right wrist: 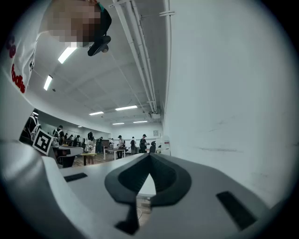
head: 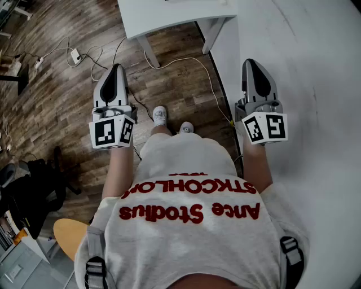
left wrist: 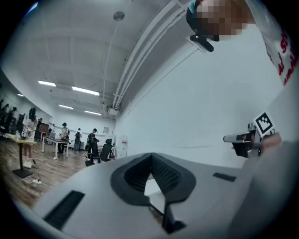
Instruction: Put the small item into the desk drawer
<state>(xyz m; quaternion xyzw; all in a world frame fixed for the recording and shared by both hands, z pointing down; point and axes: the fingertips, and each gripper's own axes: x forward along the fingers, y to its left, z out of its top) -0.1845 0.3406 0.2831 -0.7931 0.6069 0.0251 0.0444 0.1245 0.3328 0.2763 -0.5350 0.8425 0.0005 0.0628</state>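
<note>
Neither a small item nor a drawer shows in any view. In the head view my left gripper [head: 116, 69] and my right gripper [head: 251, 62] are held up in front of the person's chest, over the floor and level with each other. Both are shut, with nothing between the jaws. The left gripper view has its jaws [left wrist: 151, 158] meeting at the tips against a white wall, and the right gripper [left wrist: 246, 140] shows at its right edge. In the right gripper view the jaws [right wrist: 149, 158] are also closed and empty.
A white desk [head: 169, 17] stands ahead at the top, its leg [head: 148, 52] on the wood floor. A white wall [head: 316, 84] runs along the right. Cables and a power strip [head: 75, 55] lie on the floor. A black chair [head: 28, 195] and a wooden stool [head: 70, 234] stand at lower left.
</note>
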